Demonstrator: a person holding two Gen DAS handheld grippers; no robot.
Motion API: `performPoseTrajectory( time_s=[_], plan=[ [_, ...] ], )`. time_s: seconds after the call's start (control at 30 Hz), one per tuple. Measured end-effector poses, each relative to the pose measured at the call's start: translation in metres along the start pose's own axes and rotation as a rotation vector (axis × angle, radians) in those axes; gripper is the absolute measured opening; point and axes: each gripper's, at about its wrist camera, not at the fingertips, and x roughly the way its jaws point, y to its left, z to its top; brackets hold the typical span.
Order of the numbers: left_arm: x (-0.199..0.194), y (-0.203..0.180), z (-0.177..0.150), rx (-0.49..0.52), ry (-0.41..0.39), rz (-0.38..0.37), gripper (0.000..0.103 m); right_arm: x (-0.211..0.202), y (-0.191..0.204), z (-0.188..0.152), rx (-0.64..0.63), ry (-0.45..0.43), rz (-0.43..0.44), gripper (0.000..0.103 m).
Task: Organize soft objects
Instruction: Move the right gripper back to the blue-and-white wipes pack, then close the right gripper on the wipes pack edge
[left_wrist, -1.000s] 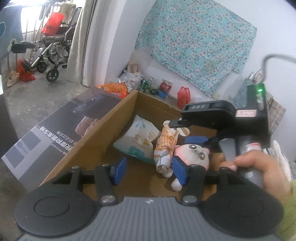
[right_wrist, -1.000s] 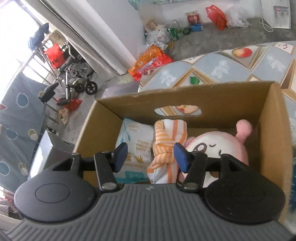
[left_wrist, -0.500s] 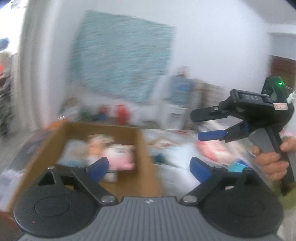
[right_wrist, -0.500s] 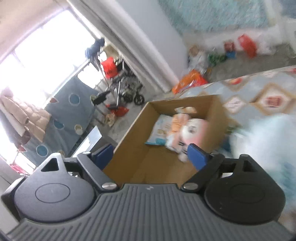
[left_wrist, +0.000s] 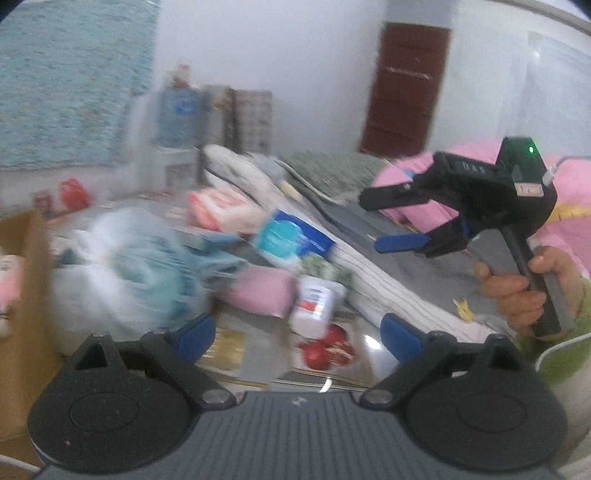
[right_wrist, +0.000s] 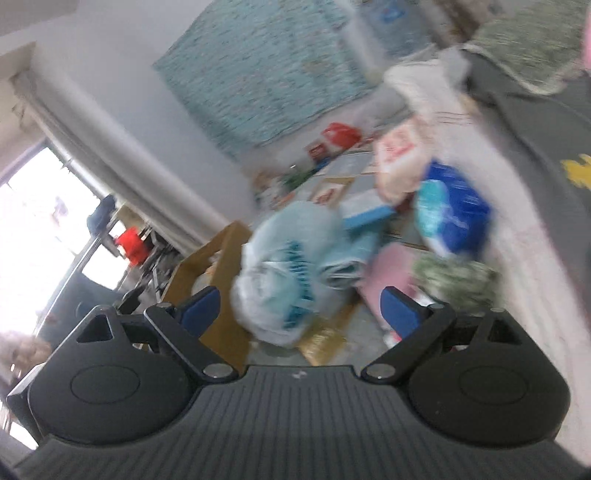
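My view is smeared by blur in both cameras. Largest in the left wrist view is the bed (left_wrist: 388, 280), running from the frame's middle to the right edge, with pink bedding (left_wrist: 569, 206) at the far right. At the left edge I see a slice of the box (left_wrist: 26, 280); in the right wrist view it sits at centre left.

On the desk (left_wrist: 354, 354), just beside the box, lies a white-and-teal bag (left_wrist: 125, 273), the biggest soft thing. Right of it I make out a pink pad (left_wrist: 258, 291), a blue pack (left_wrist: 291, 236) leaning at the bed's edge, a pink-and-white pack (left_wrist: 218, 206) behind, and a small white bottle (left_wrist: 314, 306) nearest my left gripper (left_wrist: 297, 334).

Both sets of fingers have just been opening and now stand released, with nothing between them. My right gripper (left_wrist: 395, 218) hangs at the right of the left view, held by a hand (left_wrist: 517, 288), over the bed. In its own view the bag sits between and beyond its fingers (right_wrist: 201, 308), untouched.
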Motion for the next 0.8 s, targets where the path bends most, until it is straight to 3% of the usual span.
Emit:
performPoseTrajectory(
  time_s=[0.2, 0.3, 0.37, 0.43, 0.5, 0.63, 0.8],
  plan=[
    [0.055, -0.017, -0.007, 0.061, 0.06, 0.019, 0.088, 0.003, -0.029, -0.007, 0.018, -0.018, -0.078, 0.094],
    [0.074, -0.011, 0.005, 0.037, 0.021, 0.023, 0.086, 0.012, -0.03, 0.006, -0.014, 0.002, -0.132, 0.092],
    [0.086, -0.004, 0.02, 0.001, 0.009, 0.025, 0.08, 0.022, -0.032, 0.02, -0.05, 0.0, -0.163, 0.09],
    [0.104, 0.005, 0.037, -0.05, 0.018, 0.035, 0.067, 0.033, -0.038, 0.037, -0.066, 0.004, -0.203, 0.081],
    [0.129, 0.018, 0.054, -0.125, 0.071, 0.025, 0.059, 0.045, -0.046, 0.051, -0.061, 0.015, -0.222, 0.072],
    [0.176, 0.043, 0.08, -0.245, 0.176, -0.031, 0.057, 0.071, -0.068, 0.074, -0.05, 0.037, -0.254, 0.057],
    [0.22, 0.044, 0.094, -0.224, 0.263, -0.024, 0.057, 0.106, -0.097, 0.096, -0.051, 0.088, -0.275, 0.052]
  ],
)
